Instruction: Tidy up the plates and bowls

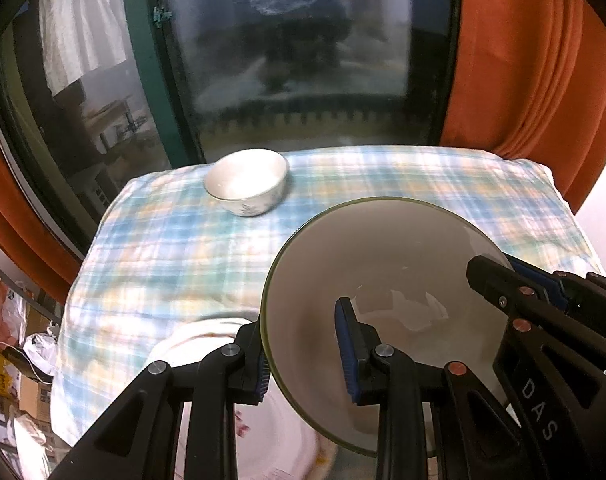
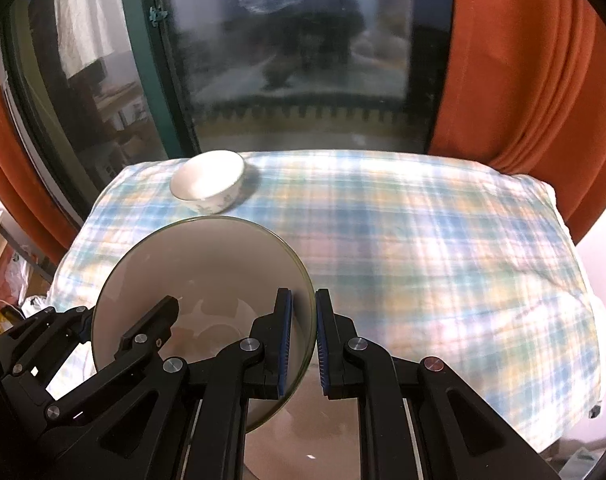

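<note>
A large grey-beige bowl [image 1: 383,256] with a thin green rim hangs tilted above the plaid-covered table [image 1: 163,248], held from both sides. My left gripper [image 1: 303,354] is shut on its left rim, one blue pad inside, one outside. My right gripper [image 2: 303,342] is shut on the opposite rim of the same bowl [image 2: 207,264], and shows at the right of the left wrist view [image 1: 499,280]. A small white bowl [image 1: 247,186] with a faint floral print stands upright at the cloth's far left [image 2: 209,184]. A white flowered plate [image 1: 207,344] lies below the left gripper.
A dark glass door [image 1: 295,60] with a green frame stands behind the table, flanked by orange curtains [image 1: 523,60]. Bags and boxes [image 1: 19,360] crowd the floor at the left. A pale round dish [image 2: 323,440] lies under the held bowl. The plaid cloth [image 2: 443,260] spreads wide to the right.
</note>
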`<act>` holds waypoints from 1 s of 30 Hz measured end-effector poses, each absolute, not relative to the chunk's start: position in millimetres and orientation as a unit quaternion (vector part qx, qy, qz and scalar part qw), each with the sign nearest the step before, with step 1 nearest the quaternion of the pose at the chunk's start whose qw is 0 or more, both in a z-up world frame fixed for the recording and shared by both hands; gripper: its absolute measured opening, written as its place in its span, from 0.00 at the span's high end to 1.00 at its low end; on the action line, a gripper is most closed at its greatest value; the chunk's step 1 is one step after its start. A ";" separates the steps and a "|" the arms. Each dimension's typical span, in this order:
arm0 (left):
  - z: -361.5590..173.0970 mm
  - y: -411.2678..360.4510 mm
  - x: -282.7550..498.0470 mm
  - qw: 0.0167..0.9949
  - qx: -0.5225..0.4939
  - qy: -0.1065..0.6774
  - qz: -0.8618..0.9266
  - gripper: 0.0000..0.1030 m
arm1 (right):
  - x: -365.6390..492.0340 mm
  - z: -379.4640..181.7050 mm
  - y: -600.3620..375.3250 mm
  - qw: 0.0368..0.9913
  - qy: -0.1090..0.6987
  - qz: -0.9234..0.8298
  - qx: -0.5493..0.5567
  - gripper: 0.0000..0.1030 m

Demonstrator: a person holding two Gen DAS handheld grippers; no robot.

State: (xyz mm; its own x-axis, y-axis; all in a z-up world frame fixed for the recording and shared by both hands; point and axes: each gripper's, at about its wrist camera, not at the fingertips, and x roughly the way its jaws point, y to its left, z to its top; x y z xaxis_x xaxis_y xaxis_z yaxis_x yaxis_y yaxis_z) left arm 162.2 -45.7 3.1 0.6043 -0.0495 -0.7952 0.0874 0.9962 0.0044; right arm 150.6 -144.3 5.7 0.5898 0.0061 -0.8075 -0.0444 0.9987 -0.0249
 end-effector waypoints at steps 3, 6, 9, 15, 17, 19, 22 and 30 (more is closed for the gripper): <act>4.5 -58.2 150.7 0.896 0.020 0.441 -0.043 0.74 | 139.0 7.0 -158.6 0.891 0.453 0.009 -0.019 0.86; 4.3 -67.0 143.9 0.899 0.019 0.436 -0.048 0.74 | 128.9 8.4 -170.5 0.894 0.448 0.003 -0.019 0.86; -0.1 -74.8 138.7 0.898 0.017 0.436 -0.050 0.74 | 121.0 5.8 -181.7 0.894 0.448 -0.001 -0.015 0.86; -13.0 -87.5 128.5 0.891 0.020 0.451 -0.056 0.74 | 109.9 -4.8 -193.9 0.887 0.461 -0.004 -0.013 0.86; -19.5 -91.6 124.7 0.887 0.020 0.458 -0.059 0.74 | 105.7 -10.6 -198.0 0.884 0.467 -0.006 -0.012 0.86; -26.7 -95.1 121.5 0.883 0.023 0.466 -0.061 0.74 | 102.0 -18.2 -202.5 0.879 0.476 -0.007 -0.010 0.86; -35.1 -99.3 118.7 0.877 0.027 0.476 -0.062 0.74 | 97.6 -29.0 -205.9 0.872 0.489 -0.009 -0.007 0.86; -50.6 -105.8 115.3 0.865 0.040 0.495 -0.069 0.74 | 91.7 -46.5 -210.5 0.859 0.511 -0.017 -0.010 0.86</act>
State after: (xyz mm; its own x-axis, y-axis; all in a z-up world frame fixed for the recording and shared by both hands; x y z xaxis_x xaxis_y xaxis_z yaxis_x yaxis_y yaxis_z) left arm 115.3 -105.8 -50.6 0.4998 -0.0789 -0.8625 0.1589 0.9873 0.0018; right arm 91.7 -210.5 -46.5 0.4764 -0.0396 -0.8783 0.0197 0.9992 -0.0344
